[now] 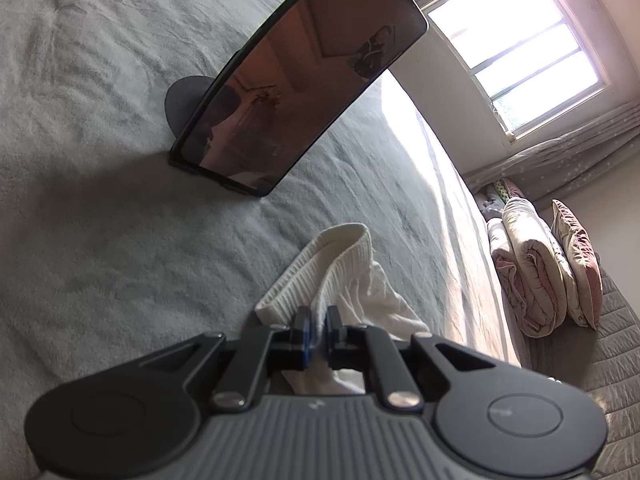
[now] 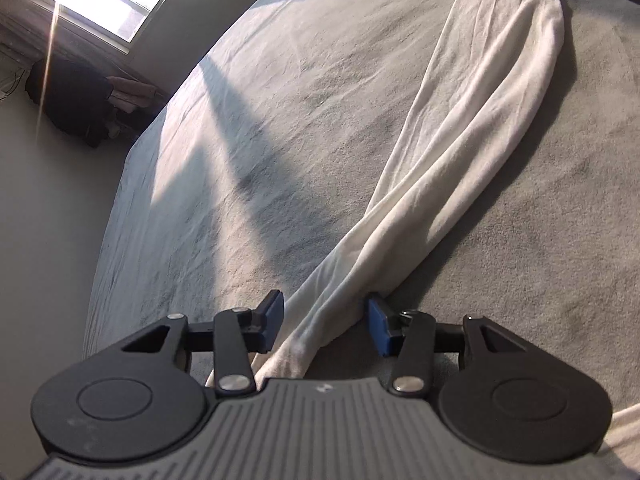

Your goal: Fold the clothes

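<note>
A: Any legible writing?
B: None; the phone (image 1: 298, 92) screen's marks are too small to read.
A: Grippers?
B: Left gripper (image 1: 316, 322) is clamped on the white garment's ribbed band (image 1: 332, 264). Right gripper (image 2: 326, 322) stands partly open, its pads astride the white sleeve (image 2: 452, 152) without pressing.
A: Free room?
B: Bare grey bedspread (image 2: 260, 128) extends to the bed's edge.

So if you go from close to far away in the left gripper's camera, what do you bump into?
Left gripper, pinched shut on the white garment's ribbed band → bare grey bedspread → phone propped on its stand → more bedspread behind it.
</note>
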{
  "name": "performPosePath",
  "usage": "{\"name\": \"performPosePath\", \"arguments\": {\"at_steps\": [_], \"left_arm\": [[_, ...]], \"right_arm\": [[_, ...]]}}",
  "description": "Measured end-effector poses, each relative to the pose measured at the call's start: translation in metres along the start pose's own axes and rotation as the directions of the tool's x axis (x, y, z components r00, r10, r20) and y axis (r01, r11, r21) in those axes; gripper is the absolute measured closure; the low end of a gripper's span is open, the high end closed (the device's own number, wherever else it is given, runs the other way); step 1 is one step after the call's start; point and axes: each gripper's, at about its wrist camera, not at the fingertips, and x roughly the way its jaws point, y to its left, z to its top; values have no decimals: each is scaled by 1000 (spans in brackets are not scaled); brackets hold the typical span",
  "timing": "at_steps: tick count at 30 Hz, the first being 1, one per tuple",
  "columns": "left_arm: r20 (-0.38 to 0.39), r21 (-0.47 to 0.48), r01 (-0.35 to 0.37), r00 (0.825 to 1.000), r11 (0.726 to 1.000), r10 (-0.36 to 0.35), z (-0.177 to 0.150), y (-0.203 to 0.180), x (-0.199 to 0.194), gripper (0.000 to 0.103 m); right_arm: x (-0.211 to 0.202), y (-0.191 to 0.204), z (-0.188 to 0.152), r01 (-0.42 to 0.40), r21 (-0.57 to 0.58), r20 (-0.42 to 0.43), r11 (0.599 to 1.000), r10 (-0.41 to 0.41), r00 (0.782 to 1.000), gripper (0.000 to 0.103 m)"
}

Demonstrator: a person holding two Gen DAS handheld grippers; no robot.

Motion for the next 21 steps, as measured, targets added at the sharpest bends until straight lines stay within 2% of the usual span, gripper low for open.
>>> {"name": "performPosePath", "arguments": {"at_steps": [1,3,6,11,18,21], "left_arm": [[1,2,2,1000,1000,-2,0,-1,0,96],[7,10,24,1000,1000,-24,2,-3,-1,97],[17,23,57,998,998,-58,4,-8,-2,97],[20,38,76,997,996,-76,9,-11,-1,97],[-33,40,74,997,996,-73,17,-4,-2,97],[-41,52,77,996,996,-75,18,-3,-5,97]], "right_arm": [[-6,-6,1,12,-10,20,1000,-11,1000,67],[-3,-5,1,45,-68,64,997,-41,997,96],[-7,6,-4,82,-197,138,977,-55,989,97],[-38,27,-13,85,-345,238,935,-1,971,97],[-75,35,-37,89,-459,299,884,59,952,97],[-85,30,-49,89,-471,304,878,67,950,97]]}}
